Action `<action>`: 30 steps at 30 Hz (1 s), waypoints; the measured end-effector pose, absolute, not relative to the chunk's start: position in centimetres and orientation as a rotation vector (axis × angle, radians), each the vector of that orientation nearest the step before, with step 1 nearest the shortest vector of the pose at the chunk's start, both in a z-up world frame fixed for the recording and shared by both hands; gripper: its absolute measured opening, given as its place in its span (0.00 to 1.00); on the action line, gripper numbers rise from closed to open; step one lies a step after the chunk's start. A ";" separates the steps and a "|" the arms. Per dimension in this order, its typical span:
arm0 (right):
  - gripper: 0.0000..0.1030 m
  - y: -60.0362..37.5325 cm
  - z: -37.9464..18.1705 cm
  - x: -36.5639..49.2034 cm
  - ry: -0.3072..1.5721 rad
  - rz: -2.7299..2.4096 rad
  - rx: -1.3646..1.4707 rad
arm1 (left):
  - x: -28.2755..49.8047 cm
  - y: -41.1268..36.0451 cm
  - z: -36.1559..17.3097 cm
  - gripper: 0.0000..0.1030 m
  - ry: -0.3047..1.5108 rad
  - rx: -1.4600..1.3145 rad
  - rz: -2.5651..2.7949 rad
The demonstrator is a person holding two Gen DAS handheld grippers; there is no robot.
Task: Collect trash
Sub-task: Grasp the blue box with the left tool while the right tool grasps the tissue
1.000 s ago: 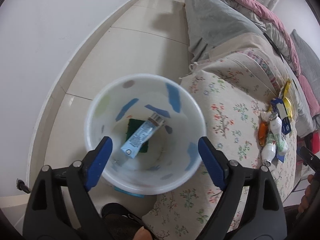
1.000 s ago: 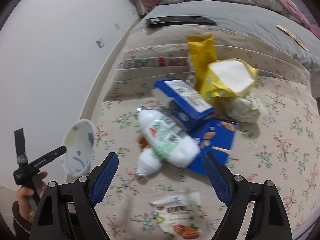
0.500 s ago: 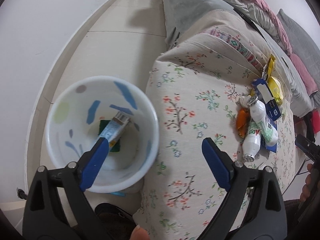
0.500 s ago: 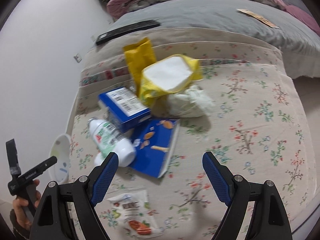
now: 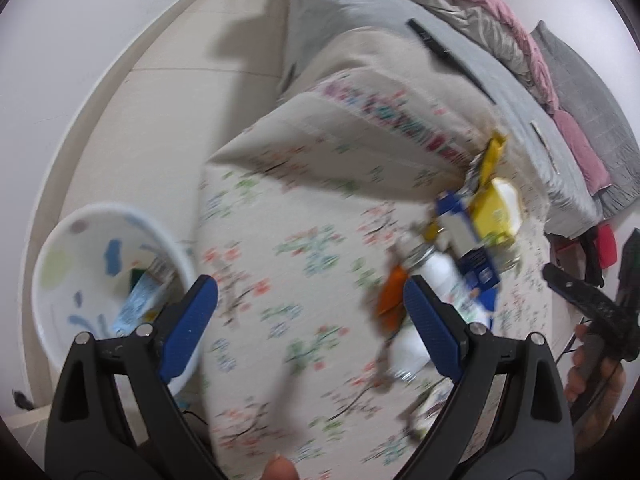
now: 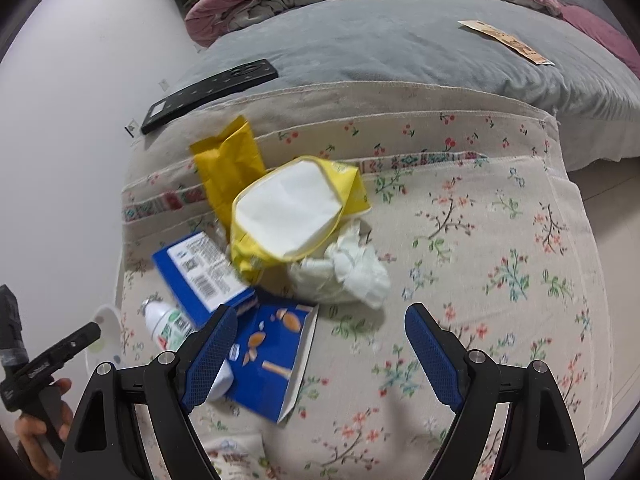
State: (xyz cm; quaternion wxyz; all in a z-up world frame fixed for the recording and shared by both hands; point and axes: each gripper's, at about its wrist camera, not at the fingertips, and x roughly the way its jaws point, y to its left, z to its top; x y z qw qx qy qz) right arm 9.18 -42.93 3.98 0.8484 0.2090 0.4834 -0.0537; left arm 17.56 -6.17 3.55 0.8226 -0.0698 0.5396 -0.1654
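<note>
Left claw, released and empty, has swung from over the bin to the floral bedspread; right claw, released, hovers beside the trash pile. Left view blurred; bottle partly hidden.

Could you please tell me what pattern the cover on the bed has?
The cover is beige with small floral sprigs, clearest in the right wrist view.

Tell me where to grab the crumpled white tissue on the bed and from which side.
Grip the tissue across its bunched middle, coming straight down from above with the right gripper, which is open and empty. It is a soft, loose wad lying low on the floral cover, so it should squash between the fingers. Approach from its open right side; the yellow bag crowds its upper left.
</note>
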 end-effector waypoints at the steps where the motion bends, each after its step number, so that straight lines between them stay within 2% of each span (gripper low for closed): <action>1: 0.85 -43.2 3.9 9.5 1.021 -0.118 0.443 | 17.7 -6.9 3.6 0.91 1.146 -0.150 -0.364; 7: 0.85 -45.0 3.2 11.3 1.033 -0.139 0.495 | 19.9 -10.7 3.4 0.90 1.157 -0.215 -0.471; 13: 0.85 -46.6 1.3 12.6 1.083 -0.160 0.547 | 21.2 -13.6 2.3 0.70 1.193 -0.274 -0.575; 15: 0.85 -46.9 1.1 13.0 1.084 -0.155 0.565 | 21.5 -14.1 1.9 0.59 1.208 -0.299 -0.601; 19: 0.85 -47.1 0.7 13.7 1.095 -0.130 0.596 | 21.9 -15.2 1.3 0.43 1.216 -0.306 -0.621; 20: 0.85 -47.2 0.5 14.0 1.100 -0.127 0.600 | 21.9 -15.5 1.2 0.35 1.218 -0.305 -0.627; 27: 0.84 -45.6 -0.8 15.1 1.151 -0.087 0.564 | 21.8 -15.4 2.0 0.32 1.177 -0.301 -0.640; 30: 0.81 -45.3 -0.9 15.3 1.153 -0.082 0.574 | 21.8 -14.5 2.6 0.32 1.152 -0.331 -0.633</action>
